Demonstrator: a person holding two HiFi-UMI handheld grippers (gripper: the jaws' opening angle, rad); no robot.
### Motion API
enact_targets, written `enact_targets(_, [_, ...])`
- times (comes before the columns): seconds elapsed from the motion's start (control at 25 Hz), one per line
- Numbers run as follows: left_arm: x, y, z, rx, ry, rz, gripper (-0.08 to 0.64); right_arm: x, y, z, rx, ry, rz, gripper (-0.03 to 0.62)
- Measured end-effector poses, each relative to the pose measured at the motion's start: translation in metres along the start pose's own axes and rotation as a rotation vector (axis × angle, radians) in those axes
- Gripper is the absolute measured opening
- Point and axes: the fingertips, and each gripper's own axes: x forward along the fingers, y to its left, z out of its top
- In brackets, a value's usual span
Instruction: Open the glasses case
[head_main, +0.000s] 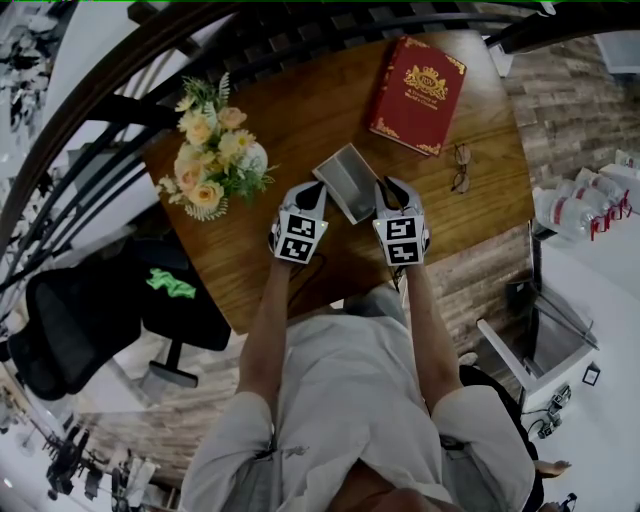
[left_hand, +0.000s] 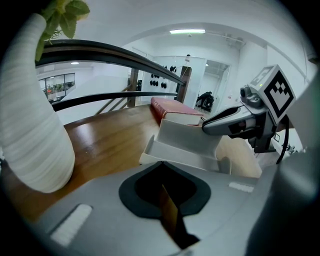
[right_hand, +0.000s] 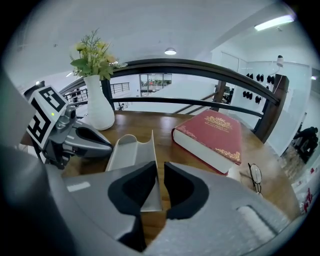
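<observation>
A grey glasses case (head_main: 348, 180) stands open on the round wooden table (head_main: 290, 110), its lid raised nearly upright. My left gripper (head_main: 312, 190) is at the case's left end. In the left gripper view, its jaws (left_hand: 161, 165) meet on the near rim of the case's tray (left_hand: 175, 152). My right gripper (head_main: 385, 190) is at the right end. The thin edge of the lid (right_hand: 150, 150) runs between its jaws (right_hand: 159, 172), with a slim gap showing beside the right pad. Nothing lies in the tray (right_hand: 122, 155).
A red hardback book (head_main: 418, 95) lies at the far right, with spectacles (head_main: 460, 168) beside it. A white vase of flowers (head_main: 215, 150) stands close to the left gripper. A dark curved railing (right_hand: 200, 67) runs behind the table. A black chair (head_main: 90, 310) sits below left.
</observation>
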Motion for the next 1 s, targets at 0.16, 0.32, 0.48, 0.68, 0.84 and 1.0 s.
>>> enact_targets(0.16, [-0.005, 0.001, 0.002, 0.002, -0.008, 0.007, 0.020, -0.007, 0.003, 0.004, 0.007, -0.017, 0.004, 0.061])
enact_targets(0.32, [-0.013, 0.000, 0.008, 0.002, -0.028, 0.014, 0.020, -0.016, 0.003, 0.012, 0.014, -0.048, 0.002, 0.061])
enact_targets(0.48, [-0.023, -0.001, 0.016, 0.006, -0.061, 0.022, 0.020, -0.025, 0.006, 0.021, 0.005, -0.079, 0.002, 0.061])
enact_targets(0.68, [-0.041, -0.003, 0.033, 0.014, -0.117, 0.034, 0.020, -0.040, 0.010, 0.030, 0.016, -0.111, 0.008, 0.061])
enact_targets(0.84, [-0.060, -0.004, 0.048, 0.013, -0.175, 0.046, 0.020, -0.057, 0.015, 0.042, 0.015, -0.160, 0.013, 0.060])
enact_targets(1.0, [-0.082, -0.006, 0.065, 0.012, -0.247, 0.054, 0.020, -0.078, 0.017, 0.056, 0.009, -0.218, -0.006, 0.033])
